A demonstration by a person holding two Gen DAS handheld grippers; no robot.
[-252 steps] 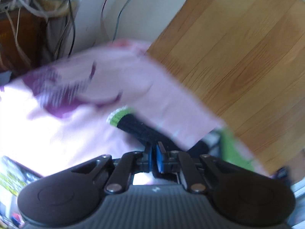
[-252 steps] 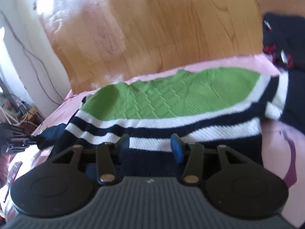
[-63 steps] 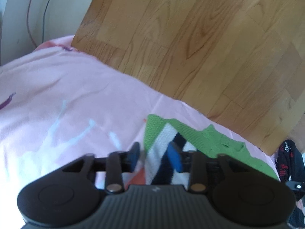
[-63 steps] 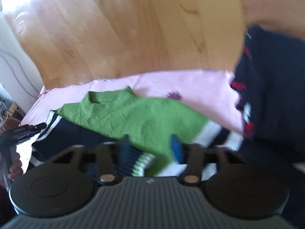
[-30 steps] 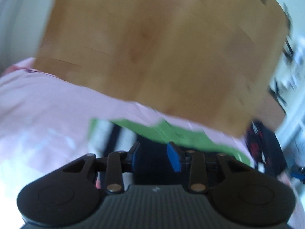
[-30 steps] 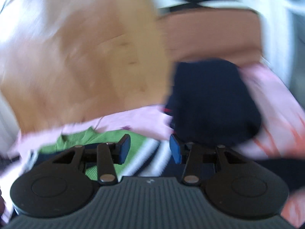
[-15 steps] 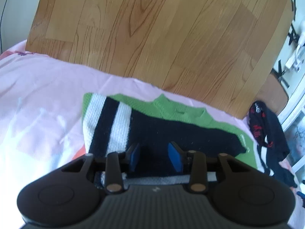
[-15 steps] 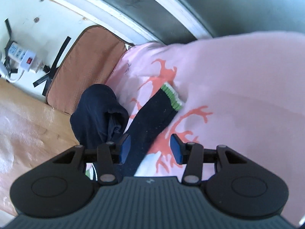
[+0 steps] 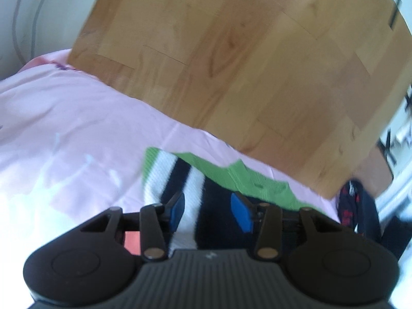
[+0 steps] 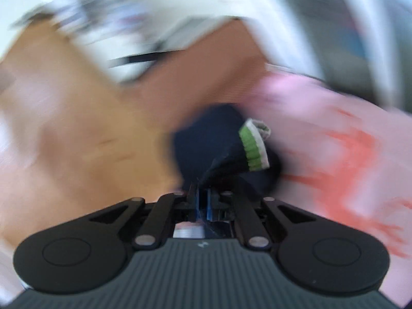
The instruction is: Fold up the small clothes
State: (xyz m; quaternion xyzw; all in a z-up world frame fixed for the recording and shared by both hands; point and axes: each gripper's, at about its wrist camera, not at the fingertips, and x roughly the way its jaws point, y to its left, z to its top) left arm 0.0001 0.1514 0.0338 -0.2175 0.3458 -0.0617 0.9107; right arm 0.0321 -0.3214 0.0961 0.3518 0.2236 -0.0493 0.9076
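A small knit sweater point(image 9: 221, 180), green with navy and white stripes, lies partly folded on the pink sheet point(image 9: 64, 128). My left gripper point(image 9: 207, 209) is open just above its striped part, holding nothing. My right gripper point(image 10: 203, 202) is shut on the sweater's navy sleeve point(image 10: 229, 164), whose green and white cuff point(image 10: 253, 148) sticks up past the fingers. The right wrist view is heavily blurred.
A wooden headboard point(image 9: 244, 64) stands behind the bed. A dark navy garment with red marks point(image 9: 355, 206) lies at the right, and shows as a dark mass in the right wrist view point(image 10: 206, 136). The sheet has orange print point(image 10: 355, 154). Cables hang on the wall point(image 9: 25, 25).
My right gripper has closed on the sleeve that lay open between its jaws and lifted it, swinging fast. My left gripper has shifted a little over the sweater and stays open.
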